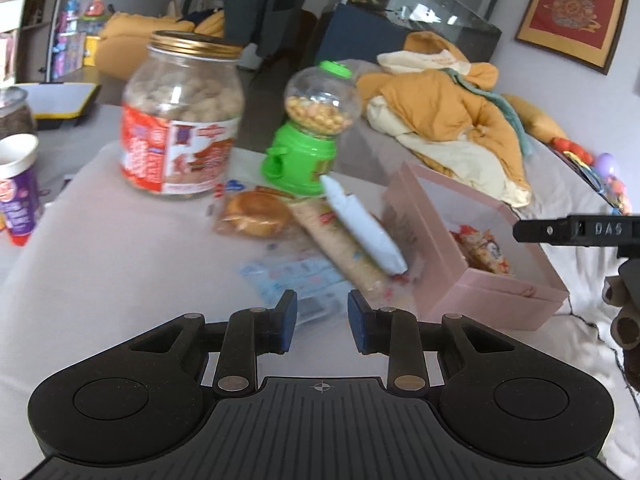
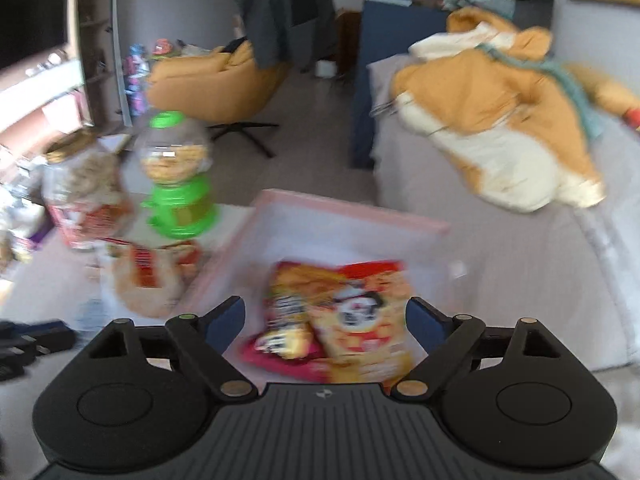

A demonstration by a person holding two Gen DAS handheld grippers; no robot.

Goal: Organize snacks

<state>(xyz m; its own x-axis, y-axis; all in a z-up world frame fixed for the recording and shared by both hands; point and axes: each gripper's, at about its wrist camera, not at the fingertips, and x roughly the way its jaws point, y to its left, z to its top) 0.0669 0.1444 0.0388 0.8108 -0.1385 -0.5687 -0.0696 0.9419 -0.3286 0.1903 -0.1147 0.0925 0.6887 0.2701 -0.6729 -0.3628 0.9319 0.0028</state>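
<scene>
A pink box [image 1: 472,292] stands open on the grey bed cover, with snack bags [image 2: 340,320] inside. My right gripper [image 2: 325,318] is open and empty just above those bags; it shows at the right edge of the left wrist view [image 1: 576,230]. My left gripper [image 1: 322,320] is open and empty over a pale blue packet [image 1: 296,280]. Beyond it lie a long cracker pack [image 1: 340,248], a white-blue packet [image 1: 364,228] and a wrapped bun [image 1: 256,214].
A big jar with a gold lid [image 1: 182,116] and a green candy dispenser [image 1: 310,132] stand behind the snacks. A paper cup [image 1: 18,184] is at the left. A yellow and cream blanket [image 1: 452,120] lies on the bed behind the box.
</scene>
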